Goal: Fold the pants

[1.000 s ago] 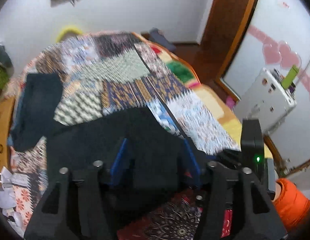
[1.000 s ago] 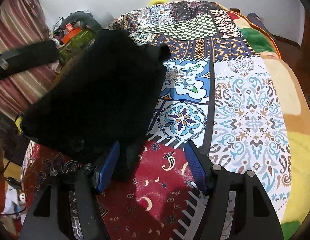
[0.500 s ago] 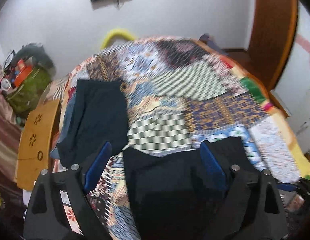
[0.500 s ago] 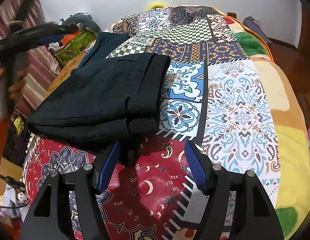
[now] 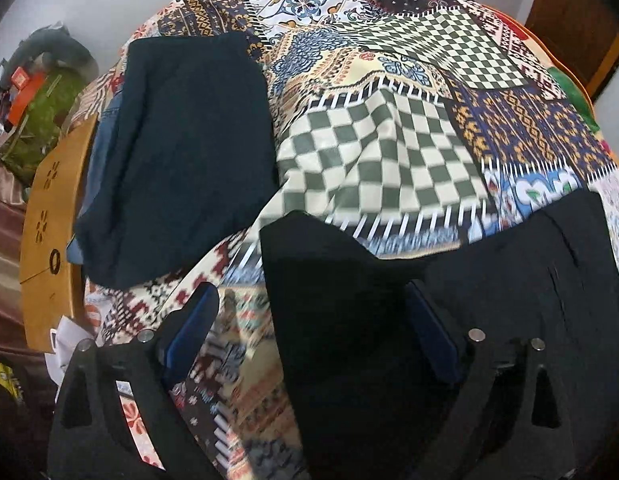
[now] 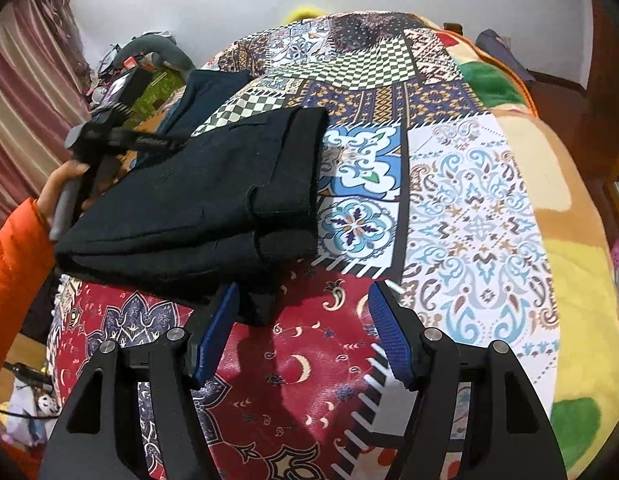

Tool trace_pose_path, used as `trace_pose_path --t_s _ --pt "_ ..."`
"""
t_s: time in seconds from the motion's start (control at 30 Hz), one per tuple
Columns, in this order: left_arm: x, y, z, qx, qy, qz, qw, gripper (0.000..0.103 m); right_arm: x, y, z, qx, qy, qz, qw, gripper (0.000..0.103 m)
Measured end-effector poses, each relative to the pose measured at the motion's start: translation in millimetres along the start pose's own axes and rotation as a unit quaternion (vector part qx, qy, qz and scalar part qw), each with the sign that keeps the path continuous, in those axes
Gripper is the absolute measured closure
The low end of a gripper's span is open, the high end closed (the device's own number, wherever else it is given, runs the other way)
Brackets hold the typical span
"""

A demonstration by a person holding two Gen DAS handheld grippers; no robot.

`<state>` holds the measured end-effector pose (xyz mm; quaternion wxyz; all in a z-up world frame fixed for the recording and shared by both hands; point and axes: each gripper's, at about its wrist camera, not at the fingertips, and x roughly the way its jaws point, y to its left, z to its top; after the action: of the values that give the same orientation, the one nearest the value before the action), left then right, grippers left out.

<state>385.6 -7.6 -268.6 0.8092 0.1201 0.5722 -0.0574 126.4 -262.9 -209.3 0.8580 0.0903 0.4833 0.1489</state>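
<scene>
My left tongs: jaws wide, holding nothing; the near corner of the black pants lies between them, the right pad partly hidden by cloth.
My right tongs: jaws wide, empty, a small fold of the pants just beside the left pad.
Pants: folded stack on the quilt, near-left part of the bed; thick folded edge faces right, lower edge overhangs the red patch.
Second dark garment: flat, beyond, at the quilt's left edge.
Open quilt: wide to the right and far side.
</scene>
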Motion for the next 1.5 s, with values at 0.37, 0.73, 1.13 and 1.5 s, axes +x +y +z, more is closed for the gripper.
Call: trace_pose_path --t_s 0.37,0.73,1.13,1.5 --pt "-61 27 -104 -0.018 -0.022 -0.011 0.9995 0.004 -21 7 5 -0.021 -0.028 -0.007 0.999 0.040" --pt "-109 10 -165 -0.054 -0.058 -0.046 0.9958 0.005 -31 39 4 -0.058 -0.046 0.006 0.997 0.040" --pt "-144 3 -173 -0.092 -0.129 -0.059 0.9856 0.006 -19 59 3 -0.081 -0.040 0.007 0.996 0.040" --pt "-128 5 -189 -0.091 -0.126 -0.030 0.9874 0.036 5 59 -12 -0.106 0.002 0.013 0.994 0.052"
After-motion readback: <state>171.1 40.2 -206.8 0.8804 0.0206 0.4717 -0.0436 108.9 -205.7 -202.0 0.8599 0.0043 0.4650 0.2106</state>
